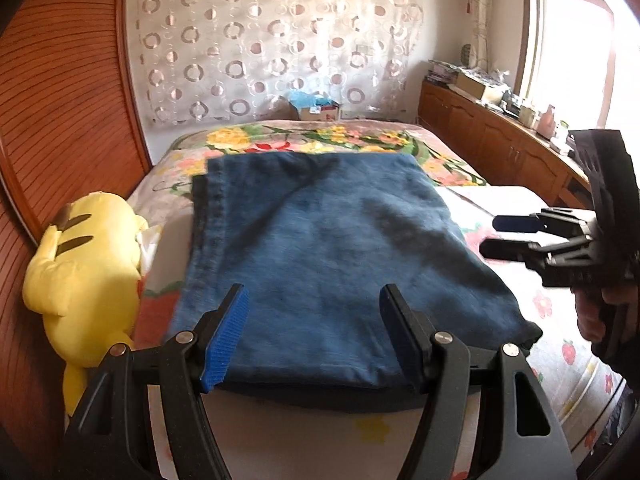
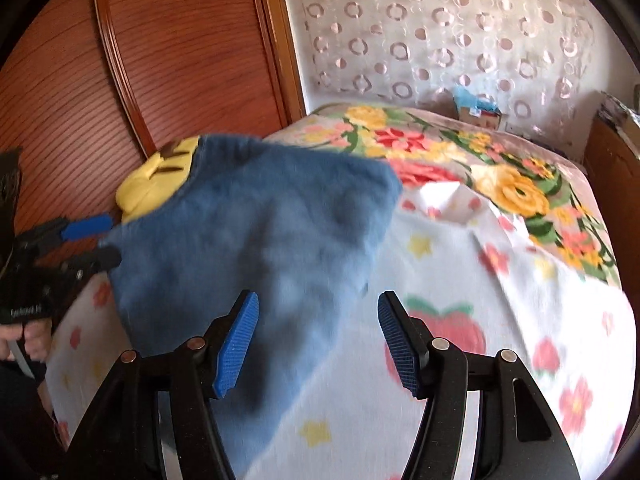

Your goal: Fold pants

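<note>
The blue jeans (image 1: 320,240) lie folded in a flat rectangle on the bed, also seen in the right wrist view (image 2: 256,240). My left gripper (image 1: 314,320) is open, its blue pads (image 1: 226,340) just above the near folded edge, holding nothing. My right gripper (image 2: 318,328) is open over the jeans' right edge, empty. It shows in the left wrist view (image 1: 494,236) to the right of the jeans. The left gripper shows at the left of the right wrist view (image 2: 102,240), by the jeans' left edge.
A yellow plush toy (image 1: 84,264) lies left of the jeans against the wooden headboard (image 1: 60,80). The bed has a white strawberry-print sheet (image 2: 500,300) and a floral blanket (image 1: 320,138) beyond. A wooden cabinet (image 1: 500,136) with clutter runs along the right.
</note>
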`<state>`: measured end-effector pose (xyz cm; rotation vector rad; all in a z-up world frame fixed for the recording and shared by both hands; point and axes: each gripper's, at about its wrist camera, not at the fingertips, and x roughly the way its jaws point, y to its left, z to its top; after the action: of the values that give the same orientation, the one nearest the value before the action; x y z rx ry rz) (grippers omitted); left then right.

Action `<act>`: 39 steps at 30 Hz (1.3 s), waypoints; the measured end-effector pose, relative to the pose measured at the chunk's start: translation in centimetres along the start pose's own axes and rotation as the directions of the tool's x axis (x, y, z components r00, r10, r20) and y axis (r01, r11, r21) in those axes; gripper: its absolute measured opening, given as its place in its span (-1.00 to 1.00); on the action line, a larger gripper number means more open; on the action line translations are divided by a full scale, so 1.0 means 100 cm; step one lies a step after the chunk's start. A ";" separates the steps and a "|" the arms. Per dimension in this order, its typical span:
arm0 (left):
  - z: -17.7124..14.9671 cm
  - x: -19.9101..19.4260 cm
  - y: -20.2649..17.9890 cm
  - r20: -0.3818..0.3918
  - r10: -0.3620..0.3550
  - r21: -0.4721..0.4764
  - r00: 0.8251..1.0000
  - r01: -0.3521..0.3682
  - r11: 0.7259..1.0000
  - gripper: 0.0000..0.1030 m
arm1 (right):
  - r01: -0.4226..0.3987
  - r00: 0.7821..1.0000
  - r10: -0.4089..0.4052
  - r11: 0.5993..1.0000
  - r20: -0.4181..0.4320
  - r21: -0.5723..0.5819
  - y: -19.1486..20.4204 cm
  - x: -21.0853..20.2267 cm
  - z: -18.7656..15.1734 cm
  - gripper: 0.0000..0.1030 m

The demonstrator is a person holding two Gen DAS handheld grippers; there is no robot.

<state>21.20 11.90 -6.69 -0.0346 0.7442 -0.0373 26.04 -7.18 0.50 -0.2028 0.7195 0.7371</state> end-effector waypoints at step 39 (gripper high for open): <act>-0.027 -0.061 -0.024 0.166 0.058 -0.014 0.984 -0.056 0.998 0.33 | -0.131 0.985 0.129 0.991 0.117 0.004 0.009 -0.041 0.016 -0.88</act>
<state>14.85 9.73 -4.39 -0.0253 0.5779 0.0235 24.17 -8.13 4.49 -0.1016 0.6300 0.8618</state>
